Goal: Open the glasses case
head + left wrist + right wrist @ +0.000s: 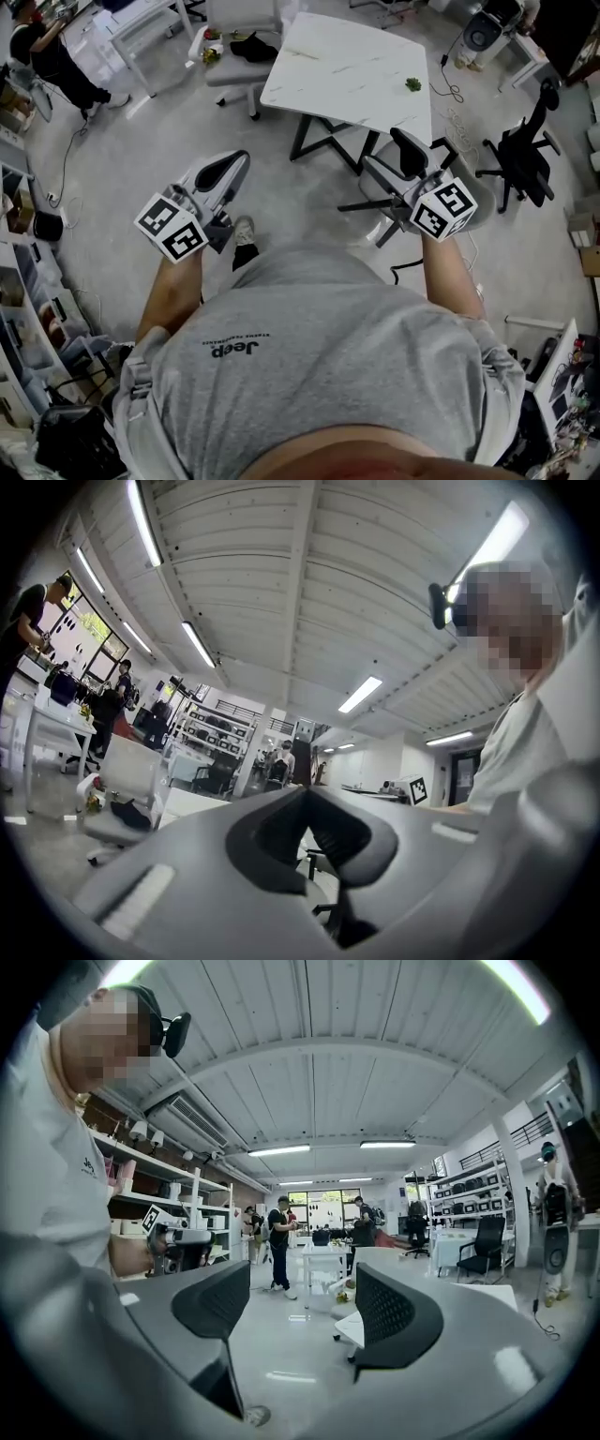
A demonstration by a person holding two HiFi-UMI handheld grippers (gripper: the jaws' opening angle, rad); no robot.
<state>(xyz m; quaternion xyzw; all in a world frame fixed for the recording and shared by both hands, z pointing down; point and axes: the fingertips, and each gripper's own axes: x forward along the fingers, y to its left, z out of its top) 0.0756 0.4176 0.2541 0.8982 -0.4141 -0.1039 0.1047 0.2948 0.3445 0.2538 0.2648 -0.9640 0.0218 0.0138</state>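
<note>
Grey shirt (328,356) fills the near edge, cutting off both arms; left gripper (305,794) has its jaws together on nothing, white table (347,75) stands beyond — the glasses case and its heading cannot be made out — right gripper (302,1283) gapes empty.

Green item (412,84) on table (347,75): too small to identify.

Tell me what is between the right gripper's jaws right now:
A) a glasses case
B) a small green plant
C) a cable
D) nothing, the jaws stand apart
D: in the right gripper view the right gripper has its jaws wide apart, and only the bare floor and the far room show in the gap.
</note>
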